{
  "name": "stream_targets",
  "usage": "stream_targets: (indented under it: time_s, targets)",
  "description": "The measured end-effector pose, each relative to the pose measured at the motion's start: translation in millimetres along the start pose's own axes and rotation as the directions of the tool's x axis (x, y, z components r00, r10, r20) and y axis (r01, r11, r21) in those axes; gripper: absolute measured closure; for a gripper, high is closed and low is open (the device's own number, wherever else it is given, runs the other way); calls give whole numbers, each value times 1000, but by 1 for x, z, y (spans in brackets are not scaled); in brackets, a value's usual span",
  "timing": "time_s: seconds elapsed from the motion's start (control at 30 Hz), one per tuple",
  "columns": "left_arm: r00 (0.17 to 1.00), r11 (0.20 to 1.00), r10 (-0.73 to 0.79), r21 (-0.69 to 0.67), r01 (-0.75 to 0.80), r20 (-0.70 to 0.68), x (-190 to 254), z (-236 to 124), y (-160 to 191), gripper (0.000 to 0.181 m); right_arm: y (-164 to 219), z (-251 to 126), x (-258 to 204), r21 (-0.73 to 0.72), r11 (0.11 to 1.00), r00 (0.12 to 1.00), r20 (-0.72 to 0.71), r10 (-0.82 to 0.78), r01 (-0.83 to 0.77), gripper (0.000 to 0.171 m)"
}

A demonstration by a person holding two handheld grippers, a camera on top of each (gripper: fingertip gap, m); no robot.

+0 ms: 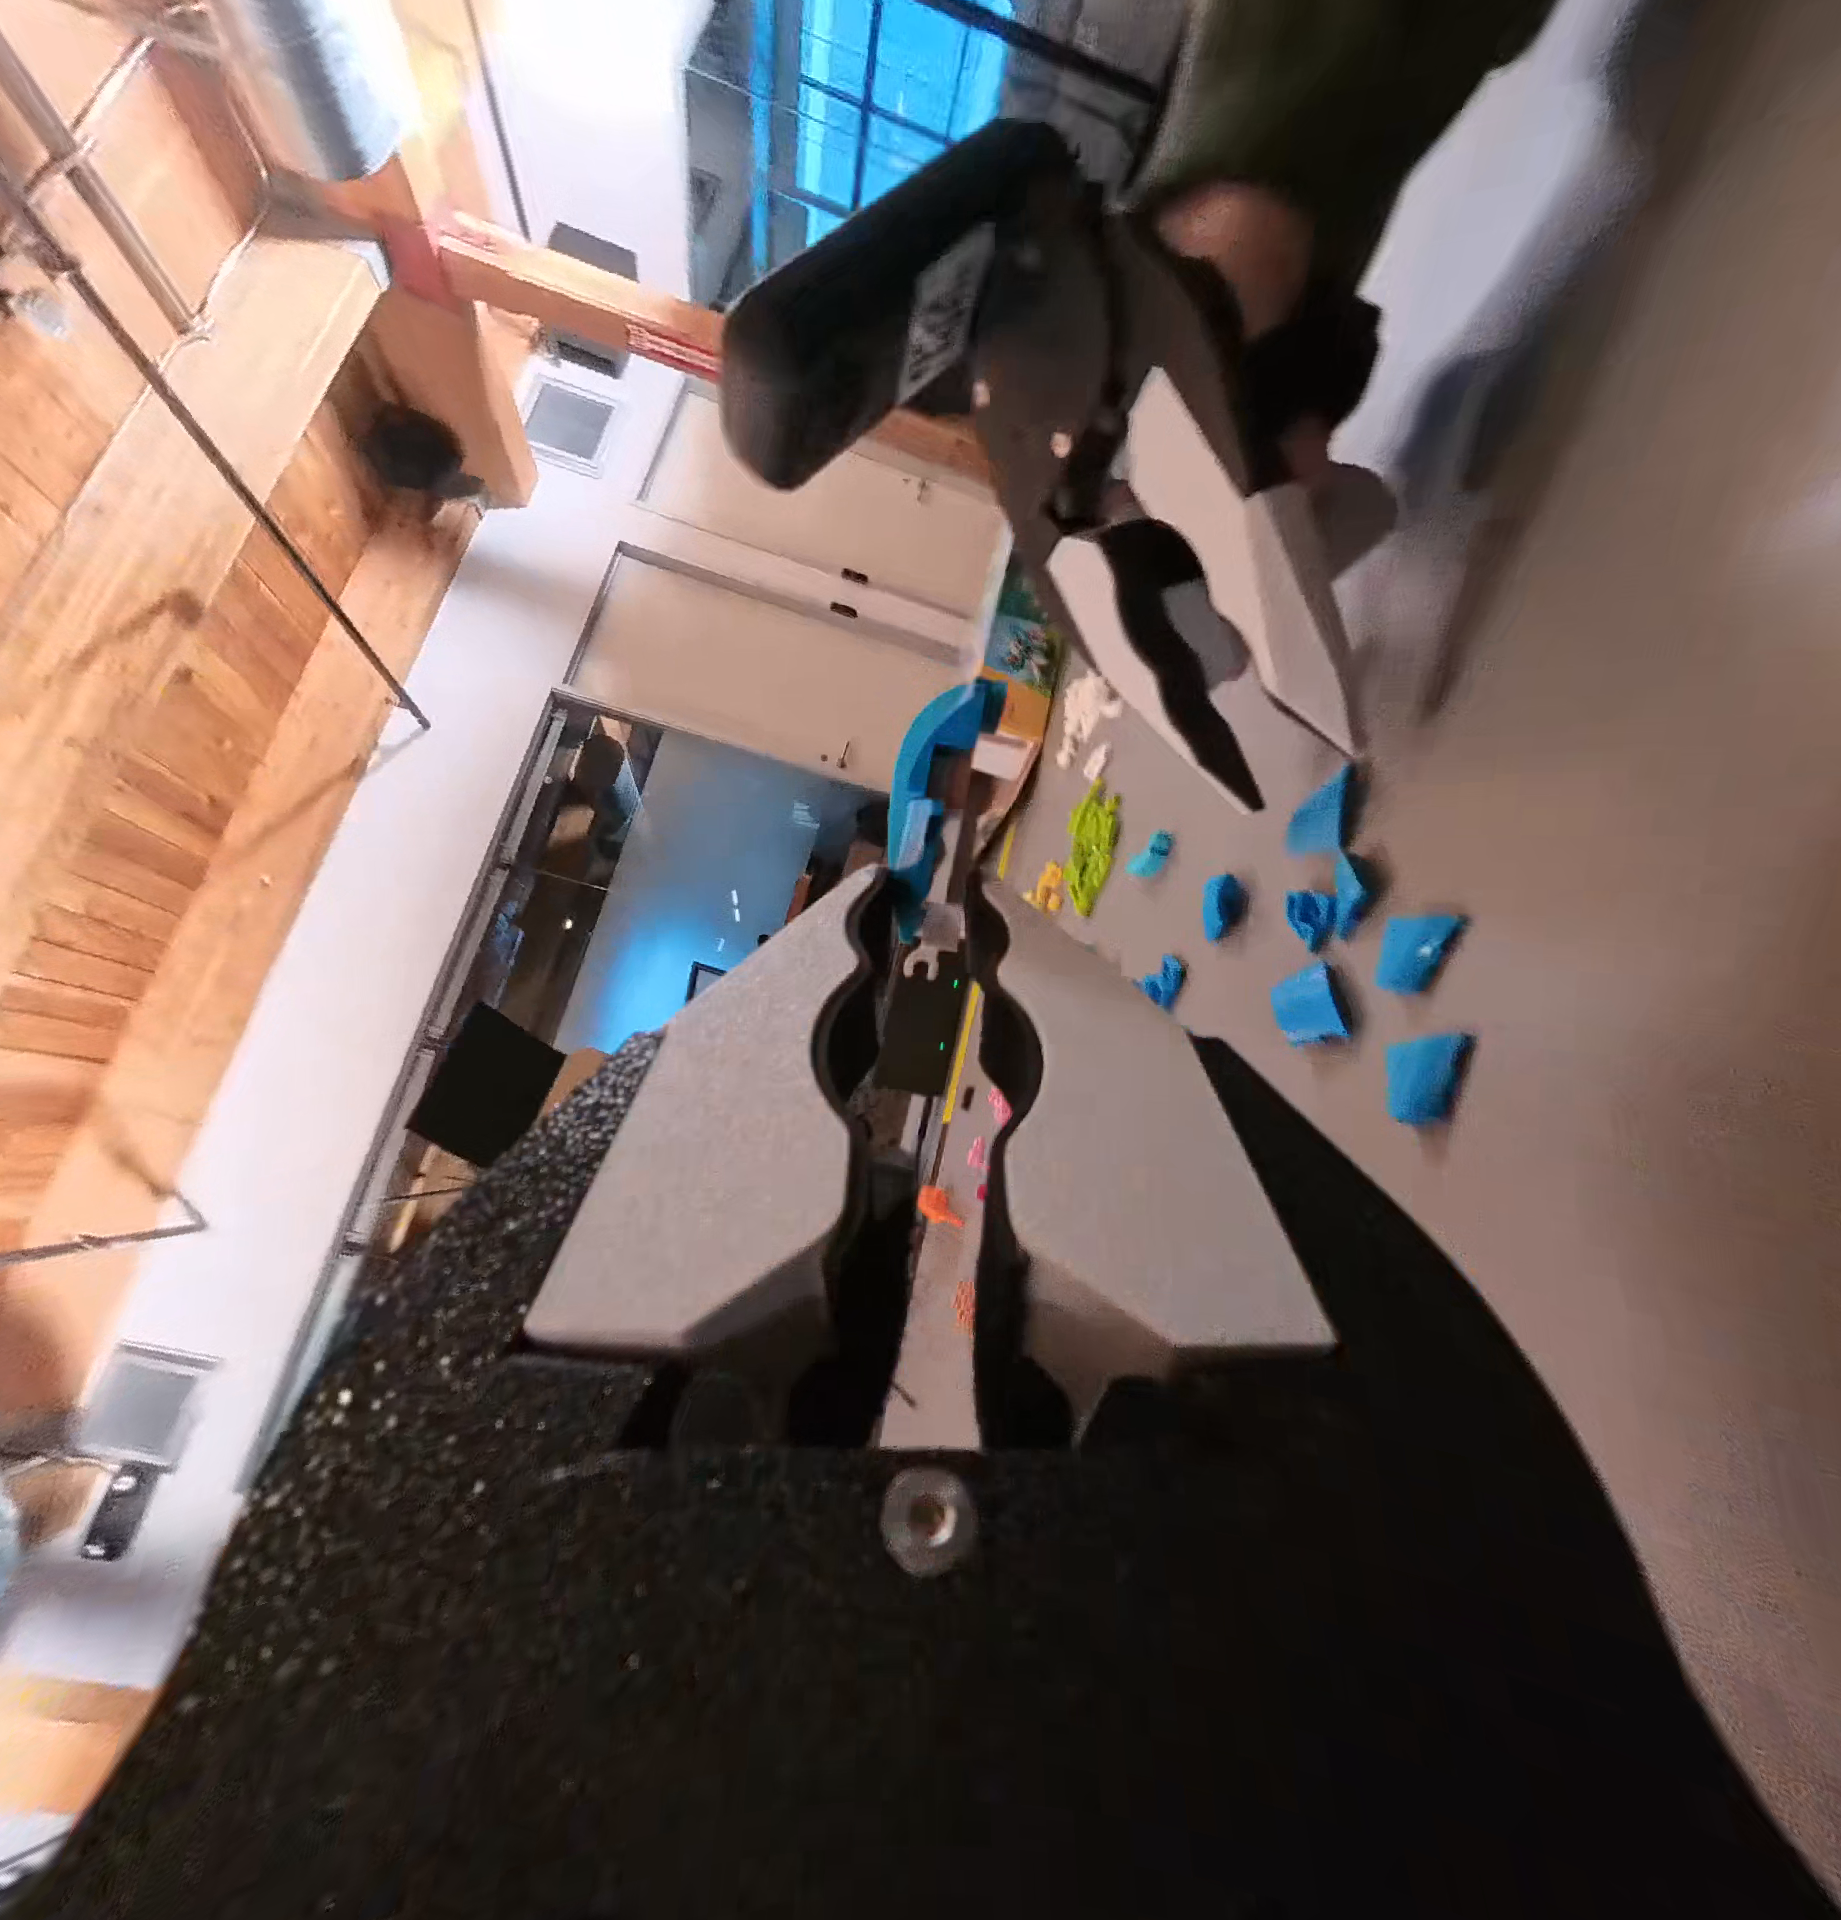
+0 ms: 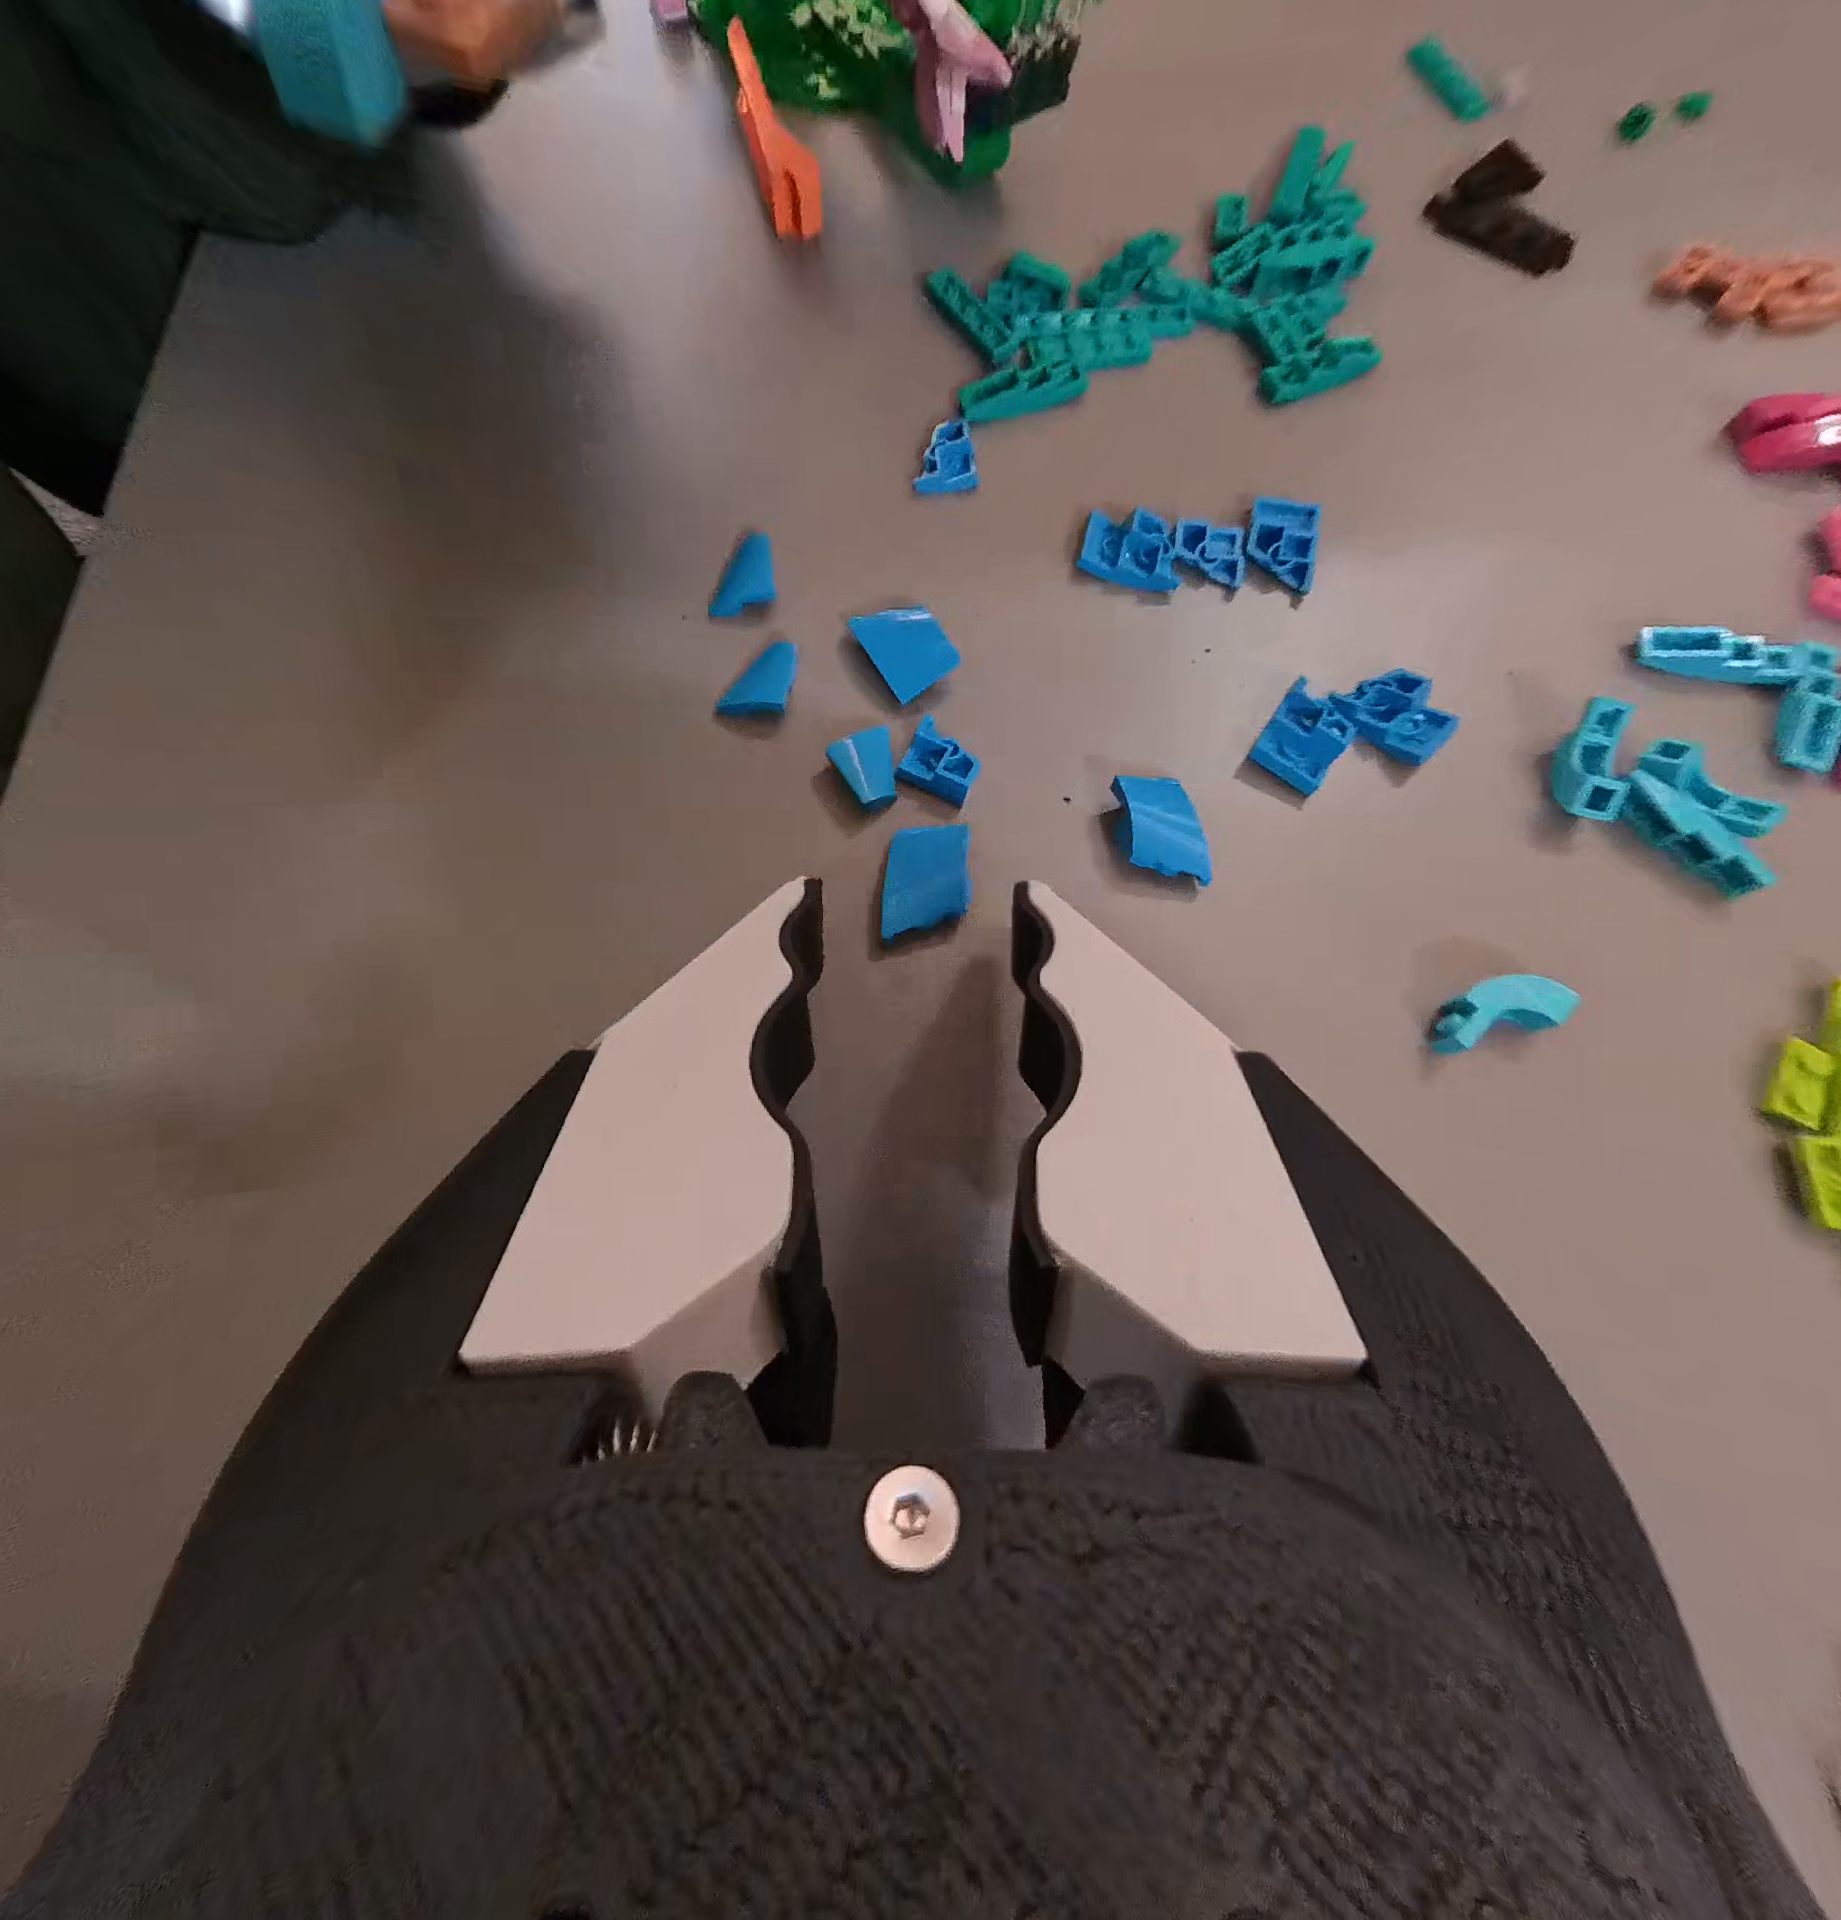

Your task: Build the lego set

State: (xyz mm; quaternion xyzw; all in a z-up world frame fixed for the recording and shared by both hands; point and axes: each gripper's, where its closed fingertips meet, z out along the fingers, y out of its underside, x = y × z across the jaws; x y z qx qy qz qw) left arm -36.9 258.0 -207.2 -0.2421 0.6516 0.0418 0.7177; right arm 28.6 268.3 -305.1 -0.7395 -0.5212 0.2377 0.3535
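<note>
In the right wrist view my right gripper is open and empty, low over the grey table. A blue curved lego piece lies on the table just ahead of its fingertips, level with the gap. More loose blue pieces lie beyond it. My left gripper is held up off the table, turned on its side, its jaws a narrow gap apart with nothing between them. The left wrist view shows the right gripper tipped down over the blue pieces.
Sorted piles lie on the table: teal-green, turquoise, pink, lime, salmon, black. An orange brick separator and a green built model are at the far edge. A person's dark sleeve is at left. There is about 12 cm between the tips of the two grippers.
</note>
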Motion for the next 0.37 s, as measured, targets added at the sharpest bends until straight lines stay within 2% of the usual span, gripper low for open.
stream_targets:
  time_s: [0.03,0.2,0.37]
  targets:
    - [1000,999,31,-9,-31,4,5,1,2,170,2,3,0,-10,1000,1000,23,9,-8,138]
    - [982,983,182,-14,-182,42,13,4,-5,171,5,9,-5,-17,1000,997,71,18,-17,140]
    - [972,973,230,-20,-230,45,19,5,-7,171,6,9,-7,-10,1000,999,50,-20,21,147]
